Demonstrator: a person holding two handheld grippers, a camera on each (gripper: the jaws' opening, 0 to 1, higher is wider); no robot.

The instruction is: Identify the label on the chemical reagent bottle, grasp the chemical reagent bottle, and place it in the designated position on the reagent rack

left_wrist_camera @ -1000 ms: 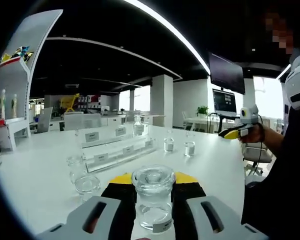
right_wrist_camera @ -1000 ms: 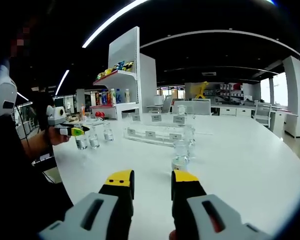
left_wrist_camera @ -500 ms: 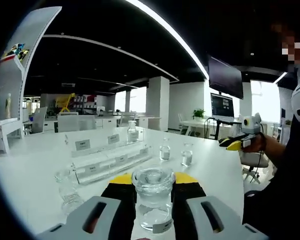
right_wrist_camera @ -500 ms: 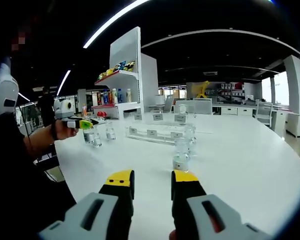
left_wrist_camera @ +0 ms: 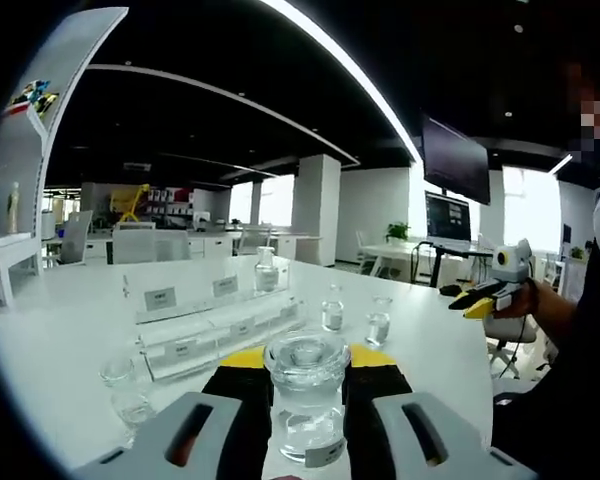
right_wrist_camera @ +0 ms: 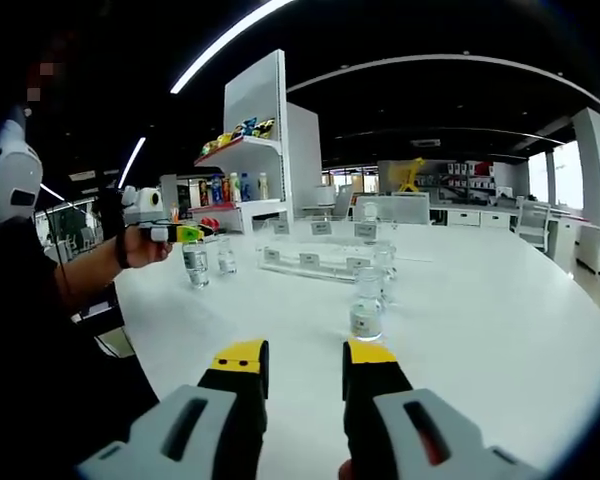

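While the left hand-held gripper (left_wrist_camera: 306, 375) is clamped on a clear reagent bottle (left_wrist_camera: 306, 400), w/ the glass stopper sitting right between its yellow-tipped jaws, the bottle is held above the white table (left_wrist_camera: 60, 340). A small label shows low on the bottle's side; text too small to read.

Ahead of that gripper & a bit left lies the clear reagent rack (left_wrist_camera: 215, 320), w/ white tags along its tiers and one bottle standing at its far end. Two small bottles (left_wrist_camera: 355, 318) stand just right of the rack, close to each other. Low on the left, near the gripper, more glassware (left_wrist_camera: 125, 390) sits on the table, blurred.

The right hand-held gripper (right_wrist_camera: 296, 372) is released, jaws apart w/ nothing between them, hovering over the table. Straight ahead of it stands a lone bottle (right_wrist_camera: 366, 306), w/ the rack just beyond. Off to its left the other gripper is seen, held in a person's hand (right_wrist_camera: 143, 247) beside two bottles. A white shelf unit (right_wrist_camera: 255, 140) w/ coloured items stands behind the table.
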